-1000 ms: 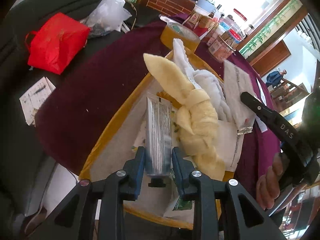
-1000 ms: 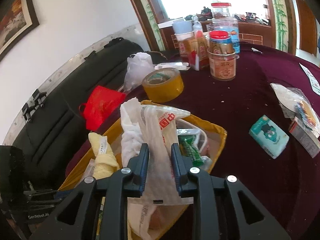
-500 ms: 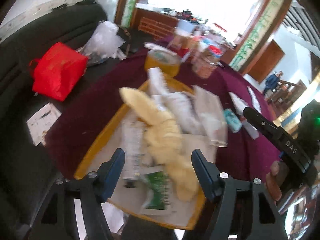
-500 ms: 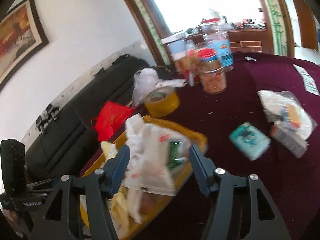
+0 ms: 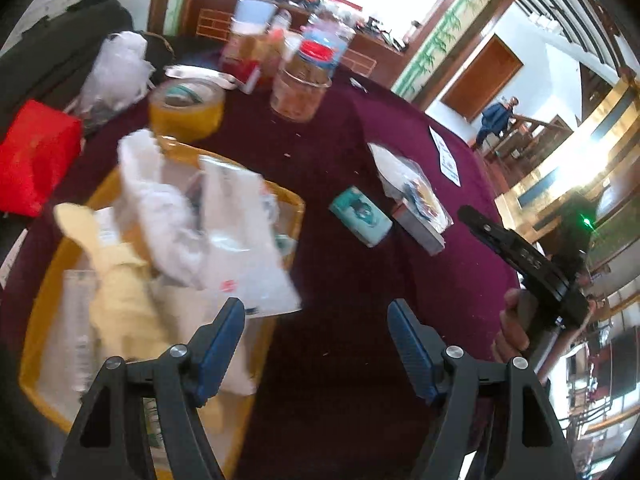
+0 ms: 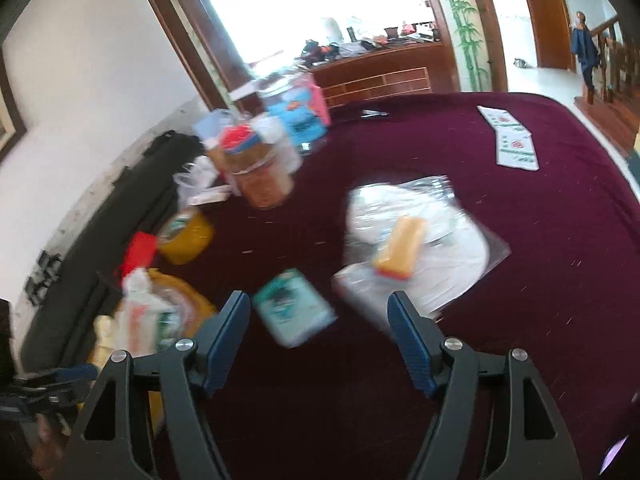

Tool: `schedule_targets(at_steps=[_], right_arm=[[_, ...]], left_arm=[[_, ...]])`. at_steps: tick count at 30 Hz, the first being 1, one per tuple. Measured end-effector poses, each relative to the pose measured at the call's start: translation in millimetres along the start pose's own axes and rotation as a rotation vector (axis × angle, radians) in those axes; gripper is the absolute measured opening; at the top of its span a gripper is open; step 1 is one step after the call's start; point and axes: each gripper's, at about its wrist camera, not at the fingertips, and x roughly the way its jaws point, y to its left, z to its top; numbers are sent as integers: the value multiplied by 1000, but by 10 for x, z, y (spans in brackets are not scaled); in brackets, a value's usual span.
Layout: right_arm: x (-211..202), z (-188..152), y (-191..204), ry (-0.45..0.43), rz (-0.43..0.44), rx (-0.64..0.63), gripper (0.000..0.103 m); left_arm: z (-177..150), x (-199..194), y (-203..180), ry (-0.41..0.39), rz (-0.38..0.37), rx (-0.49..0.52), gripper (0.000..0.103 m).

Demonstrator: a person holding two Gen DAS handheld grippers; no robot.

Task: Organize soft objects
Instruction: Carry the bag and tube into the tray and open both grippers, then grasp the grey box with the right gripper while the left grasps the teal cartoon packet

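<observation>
A dark maroon tablecloth (image 5: 348, 264) covered the round table through the middle of both views. At the upper left of the left wrist view sat a yellow roll of tape (image 5: 186, 108), with a red-lidded glass jar (image 5: 303, 78) to its right at upper centre. A red bag (image 5: 34, 156) lay at the far left edge on a black sofa (image 5: 60, 44). In the right wrist view, printed leaflets (image 6: 510, 140) rested at the upper right, and a wooden door (image 6: 548, 14) stood at the top right corner.
</observation>
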Motion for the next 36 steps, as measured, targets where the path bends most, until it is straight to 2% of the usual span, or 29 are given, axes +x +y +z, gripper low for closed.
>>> schedule_targets(at_steps=[3,5,8,11,13,15,16,18,19,20,21,23,24,26,29,32,33,34,35,36], right_arm=[[244,11,-261,37,-34,19,71],[411,-41,-434,60,-18,65,71],[579,-69,-575,78,-70,119,71],[623,-87,-573,90,-11,116,71],[655,-95,-539,114,3,108,62],[642,-94,-478,129,28,87,47],[650,-89,-459,135,32,82,45],[668,-104,-423,156,22,68,33],[666,-115,-412,158,16,65,32],[647,-117,-392,165,30,59,20],[638,-117,-372,172,44,52,13],[580,-113,-339,172,71,37,2],[547,-114,-330,169,95,35,0],[475,-102,-352,145,115,55,0],[406,-82,-417,126,124,89,0],[484,-96,-426,164,156,108,2],[506,-100,-425,168,157,119,8],[527,-103,-421,170,157,124,18],[543,-111,-402,166,149,116,43],[542,-115,-387,151,139,112,54]], left_arm=[[66,153,-143,33,-6,6,77],[106,275,-233,63,1,4,77],[124,393,-362,85,15,16,77],[178,572,-465,122,49,31,77],[231,668,-525,145,58,32,77],[290,750,-594,149,75,44,77],[336,817,-657,148,90,53,77],[395,946,-735,144,127,69,77],[414,1005,-763,148,139,75,77],[439,1095,-786,163,149,74,77],[459,1178,-791,178,156,64,77],[522,1334,-795,209,167,51,77],[541,1381,-804,215,172,49,77],[606,1498,-823,219,205,47,77],[711,1665,-822,254,195,-1,77],[796,1759,-824,263,191,-38,77],[821,1783,-819,263,201,-52,77],[840,1808,-811,264,206,-69,77],[857,1829,-805,269,210,-77,77],[877,1838,-794,271,214,-88,77]])
